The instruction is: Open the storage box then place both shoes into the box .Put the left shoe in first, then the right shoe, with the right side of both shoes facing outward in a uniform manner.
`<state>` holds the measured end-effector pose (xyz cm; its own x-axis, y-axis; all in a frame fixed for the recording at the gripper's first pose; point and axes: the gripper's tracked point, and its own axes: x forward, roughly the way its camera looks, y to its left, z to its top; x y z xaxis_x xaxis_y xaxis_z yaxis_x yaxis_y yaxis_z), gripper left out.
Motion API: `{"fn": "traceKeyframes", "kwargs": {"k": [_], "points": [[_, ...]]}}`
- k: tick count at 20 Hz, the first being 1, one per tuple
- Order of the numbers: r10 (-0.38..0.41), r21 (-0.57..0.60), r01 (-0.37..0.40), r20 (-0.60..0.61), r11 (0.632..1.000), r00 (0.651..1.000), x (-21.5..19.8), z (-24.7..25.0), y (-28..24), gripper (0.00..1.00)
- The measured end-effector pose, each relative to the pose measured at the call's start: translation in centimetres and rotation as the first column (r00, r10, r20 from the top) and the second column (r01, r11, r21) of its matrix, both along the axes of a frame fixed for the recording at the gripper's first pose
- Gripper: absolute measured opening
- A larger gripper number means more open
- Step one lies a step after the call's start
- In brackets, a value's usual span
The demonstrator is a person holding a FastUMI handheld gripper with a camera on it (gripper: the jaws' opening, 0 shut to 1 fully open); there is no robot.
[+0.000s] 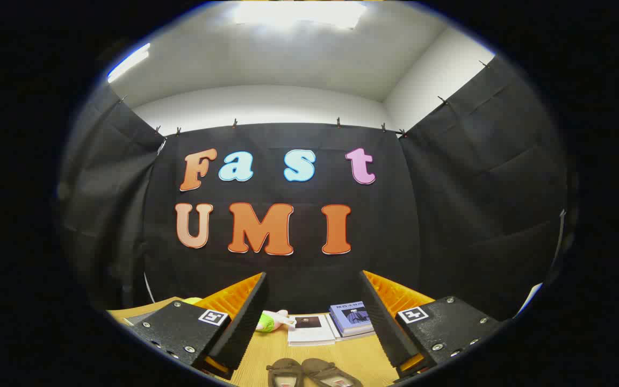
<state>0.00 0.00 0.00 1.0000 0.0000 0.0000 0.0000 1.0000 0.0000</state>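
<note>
Gripper (312, 322) fingers spread wide, holding nothing, raised above the wooden table (358, 357). Pair of shoes (312, 372) just below fingers, books (331, 323) beyond shoes. Risk: grabbing wrong shoe first.

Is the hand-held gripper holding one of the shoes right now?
No, the hand-held gripper is open and empty, with both shoes lying on the table between its fingers.

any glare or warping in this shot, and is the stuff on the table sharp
Gripper view: the ceiling light blows out to white glare; the fisheye bends the wall edges into curves; the shoes and books on the table are evenly lit but small and soft, the open gripper sharp in front.
</note>
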Motion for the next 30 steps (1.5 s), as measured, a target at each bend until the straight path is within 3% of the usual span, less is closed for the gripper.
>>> {"fn": "traceKeyframes", "kwargs": {"k": [9,19,26,30], "points": [[0.050,-0.023,-0.052,-0.057,0.998,0.997,0.9,-1.3,2.8,0.99],[0.160,0.075,-0.150,-0.153,0.986,0.975,1.2,-3.3,6.4,0.99],[0.324,0.260,-0.248,-0.313,0.933,0.893,1.1,-8.5,10.4,0.99],[0.418,0.375,-0.264,-0.428,0.889,0.801,1.1,-13.3,13.3,0.98]]}}
